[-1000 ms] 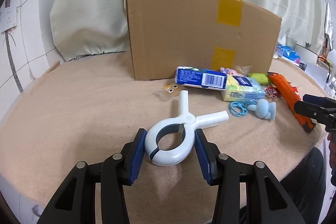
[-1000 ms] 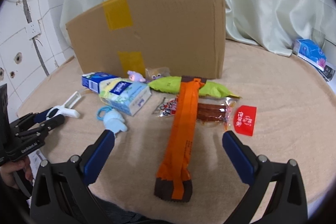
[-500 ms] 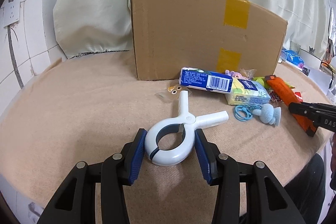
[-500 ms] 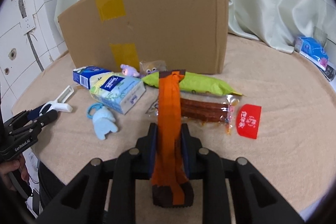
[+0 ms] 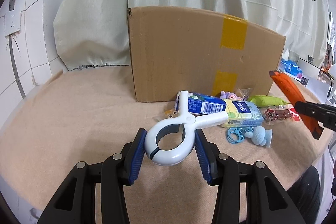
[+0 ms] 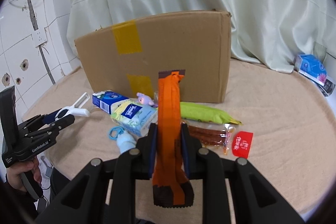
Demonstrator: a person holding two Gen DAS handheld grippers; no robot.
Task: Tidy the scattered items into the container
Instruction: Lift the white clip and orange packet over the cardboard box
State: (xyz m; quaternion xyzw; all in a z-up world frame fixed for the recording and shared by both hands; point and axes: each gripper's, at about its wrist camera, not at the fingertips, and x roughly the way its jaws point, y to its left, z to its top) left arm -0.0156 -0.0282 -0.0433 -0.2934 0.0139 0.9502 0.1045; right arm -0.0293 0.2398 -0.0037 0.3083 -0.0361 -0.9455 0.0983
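Note:
My left gripper (image 5: 170, 150) is shut on a large white clamp (image 5: 174, 140) and holds it off the table. My right gripper (image 6: 168, 138) is shut on a long orange snack packet (image 6: 169, 108), lifted and tilted up; it also shows in the left wrist view (image 5: 292, 93). The cardboard box (image 5: 189, 51) with yellow tape stands behind the items; its opening is hidden. On the table lie a blue tissue pack (image 6: 107, 101), a Tempo tissue pack (image 6: 136, 117), a green packet (image 6: 201, 113), a sausage packet (image 6: 210, 135), a red sachet (image 6: 241, 143) and a blue keychain figure (image 5: 259, 136).
A small purple toy (image 6: 145, 99) and a googly-eyed trinket (image 5: 171, 113) lie by the box front. A blue tissue packet (image 6: 310, 65) sits far right near the curtain. The round table has a beige cloth (image 5: 73, 108); white tiled wall at left.
Both grippers rose with their loads: the clamp left the table and the orange packet, gripped half a second ago, now hangs lifted in front of the box.

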